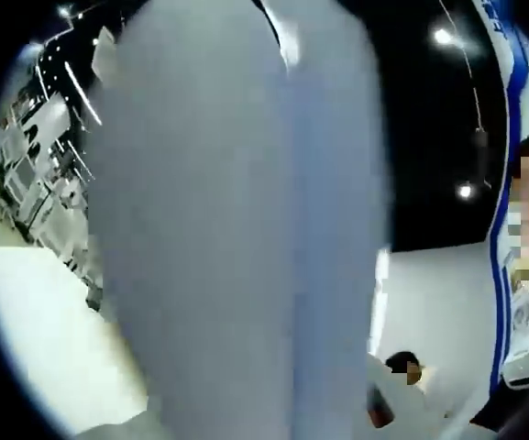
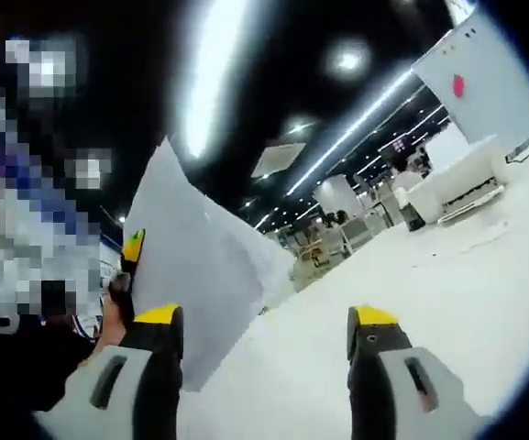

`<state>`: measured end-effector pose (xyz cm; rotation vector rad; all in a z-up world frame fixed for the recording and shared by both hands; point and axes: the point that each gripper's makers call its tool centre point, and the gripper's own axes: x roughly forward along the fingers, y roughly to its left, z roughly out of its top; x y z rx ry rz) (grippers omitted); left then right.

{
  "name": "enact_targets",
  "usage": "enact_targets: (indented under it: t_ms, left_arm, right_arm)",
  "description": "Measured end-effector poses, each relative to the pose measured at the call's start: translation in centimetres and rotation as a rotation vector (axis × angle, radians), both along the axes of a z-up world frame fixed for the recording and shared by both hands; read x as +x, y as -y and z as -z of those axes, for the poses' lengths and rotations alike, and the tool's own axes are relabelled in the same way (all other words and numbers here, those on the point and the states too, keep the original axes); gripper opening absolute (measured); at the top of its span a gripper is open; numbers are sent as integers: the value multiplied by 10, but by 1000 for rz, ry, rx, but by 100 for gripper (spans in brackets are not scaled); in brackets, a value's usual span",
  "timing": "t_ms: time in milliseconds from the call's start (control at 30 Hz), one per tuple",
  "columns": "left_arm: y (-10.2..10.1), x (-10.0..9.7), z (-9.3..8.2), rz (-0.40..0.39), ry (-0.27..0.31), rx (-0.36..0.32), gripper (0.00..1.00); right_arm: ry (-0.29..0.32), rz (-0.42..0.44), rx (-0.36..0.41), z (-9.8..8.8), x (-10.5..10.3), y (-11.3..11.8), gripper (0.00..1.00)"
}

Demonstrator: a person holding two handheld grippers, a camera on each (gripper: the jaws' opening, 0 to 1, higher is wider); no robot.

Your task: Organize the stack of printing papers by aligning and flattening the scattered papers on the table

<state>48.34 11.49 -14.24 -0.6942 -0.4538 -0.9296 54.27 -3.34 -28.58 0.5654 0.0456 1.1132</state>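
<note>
No words, brand names or numbers can be read in either view. Blue marks are seen on a tall white and blue banner (image 1: 505,119) in the left gripper view, but they are too blurred and cut off to be read. A small red mark is seen on a white board (image 2: 484,78) in the right gripper view, with no letters that can be told.
</note>
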Motion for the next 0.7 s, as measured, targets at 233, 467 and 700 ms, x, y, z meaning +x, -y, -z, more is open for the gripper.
enact_targets:
  t_ms: [233,467,700]
  left_arm:
    - [5,-11,-18,106,5,-125,6]
    - [6,-7,-19,199,-8,-284,6]
    - [15,-9,-6,261,-28,-347,6]
  right_arm:
    - [35,-104,282,-39,-37,-9,80]
    - [67,-214,400,-66,-67,-26,80]
    - [58,-285,400,-67,-83,-43,69]
